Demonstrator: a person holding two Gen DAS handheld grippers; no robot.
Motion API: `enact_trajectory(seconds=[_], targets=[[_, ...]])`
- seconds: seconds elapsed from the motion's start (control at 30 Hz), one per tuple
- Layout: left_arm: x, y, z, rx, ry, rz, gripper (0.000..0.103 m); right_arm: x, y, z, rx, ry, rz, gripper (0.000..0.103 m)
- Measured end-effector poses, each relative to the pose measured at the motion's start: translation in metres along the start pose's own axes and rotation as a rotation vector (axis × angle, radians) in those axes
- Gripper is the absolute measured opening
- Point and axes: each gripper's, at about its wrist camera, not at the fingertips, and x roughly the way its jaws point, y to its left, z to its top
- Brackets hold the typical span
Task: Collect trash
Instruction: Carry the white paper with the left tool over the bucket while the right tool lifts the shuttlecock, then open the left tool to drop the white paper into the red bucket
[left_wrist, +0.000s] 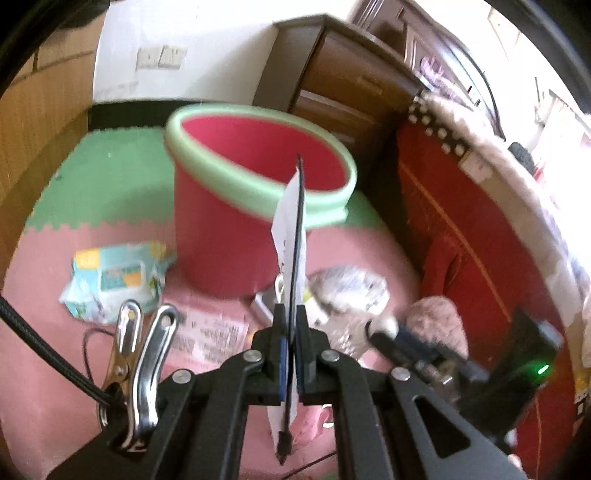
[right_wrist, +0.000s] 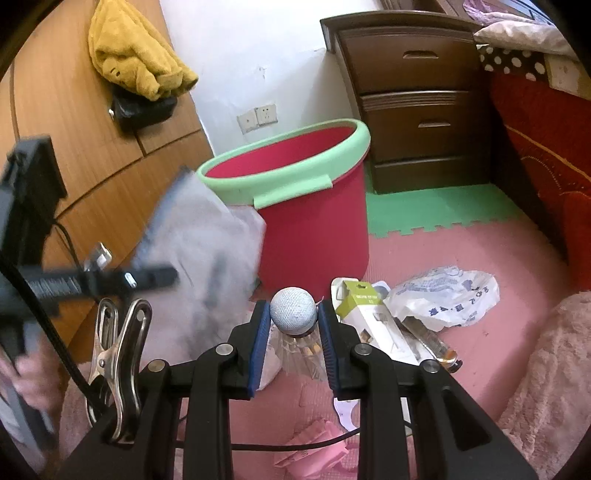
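A red bucket (left_wrist: 236, 229) (right_wrist: 314, 229) with a green rim stands on the foam floor mat. My left gripper (left_wrist: 291, 314) is shut on a thin flat grey-white bag (left_wrist: 291, 229), seen edge-on below the bucket's rim. The right wrist view shows that bag (right_wrist: 199, 251) blurred, left of the bucket, with the left gripper (right_wrist: 155, 277) on it. My right gripper (right_wrist: 292, 306) is shut on a shuttlecock (right_wrist: 293, 315), its round white cork up between the blue pads. The right gripper (left_wrist: 384, 326) also shows low at the right in the left wrist view.
On the pink mat (right_wrist: 461, 369) lie a wet-wipes pack (left_wrist: 114, 280), a printed paper (left_wrist: 214, 332), a crumpled plastic bag (right_wrist: 443, 295), a green-white box (right_wrist: 365, 317) and pink wrappers (right_wrist: 314, 446). A brown nightstand (right_wrist: 417, 92) and a red bed (right_wrist: 535, 155) stand at the right, a wooden wardrobe (right_wrist: 74, 122) at the left.
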Motion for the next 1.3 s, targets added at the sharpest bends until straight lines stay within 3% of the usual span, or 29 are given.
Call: enact_trajectory(seconds=[0.23, 0.7, 1.03, 1.3], targets=[[-0.026, -0.014, 0.046, 0.036, -0.064, 0.051, 0.003, -0.013, -0.007, 0.002, 0.019, -0.025, 0.011, 0.027], [-0.015, -0.025, 0.116, 0.092, -0.119, 0.175, 0.003, -0.038, -0.011, 0.03, 0.024, -0.089, 0.028, 0.027], [0.023, -0.002, 0.165, 0.038, -0.136, 0.215, 0.003, -0.038, -0.001, 0.046, -0.008, -0.104, 0.032, 0.027], [0.058, 0.024, 0.174, -0.006, -0.095, 0.225, 0.008, -0.03, 0.0, 0.048, -0.017, -0.084, 0.022, 0.027]])
